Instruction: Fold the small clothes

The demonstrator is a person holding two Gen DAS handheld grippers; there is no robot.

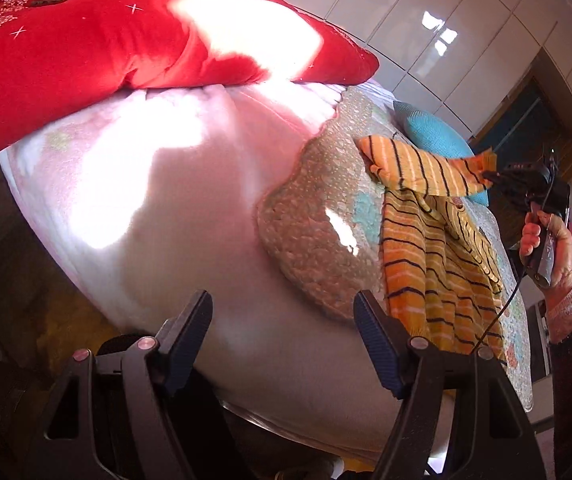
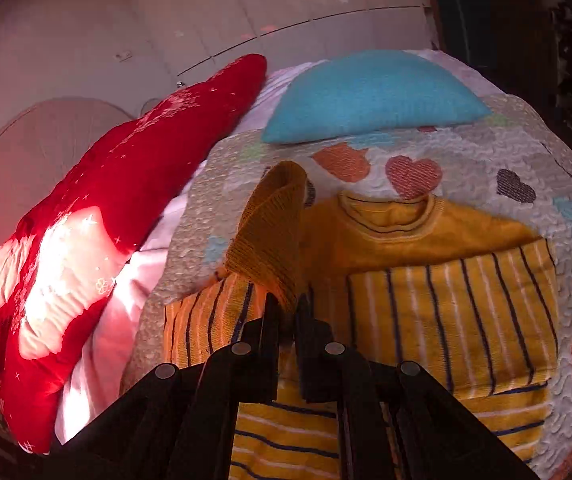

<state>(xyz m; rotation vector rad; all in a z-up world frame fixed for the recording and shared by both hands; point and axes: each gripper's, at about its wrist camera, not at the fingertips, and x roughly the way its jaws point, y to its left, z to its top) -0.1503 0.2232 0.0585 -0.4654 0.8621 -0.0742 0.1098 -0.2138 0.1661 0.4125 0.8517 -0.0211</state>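
Observation:
A small yellow sweater with dark and white stripes (image 2: 397,236) lies flat on a heart-patterned quilt (image 2: 465,152), collar away from me. One sleeve (image 2: 449,312) is folded across its body. My right gripper (image 2: 287,304) is shut on the ribbed mustard cuff (image 2: 274,232) of the other sleeve and holds it up off the quilt. In the left wrist view that sleeve (image 1: 425,168) stretches up to the right gripper (image 1: 489,176), which a hand (image 1: 545,248) holds. My left gripper (image 1: 284,336) stands open with nothing between its fingers, over the white bed cover (image 1: 190,208), left of the sweater (image 1: 437,272).
A red cushion (image 1: 106,48) lies at the head of the bed, and a blue pillow (image 2: 373,92) sits beyond the sweater's collar. Glossy white wardrobe doors (image 1: 425,20) stand behind the bed. The bed's edge runs just below my left gripper.

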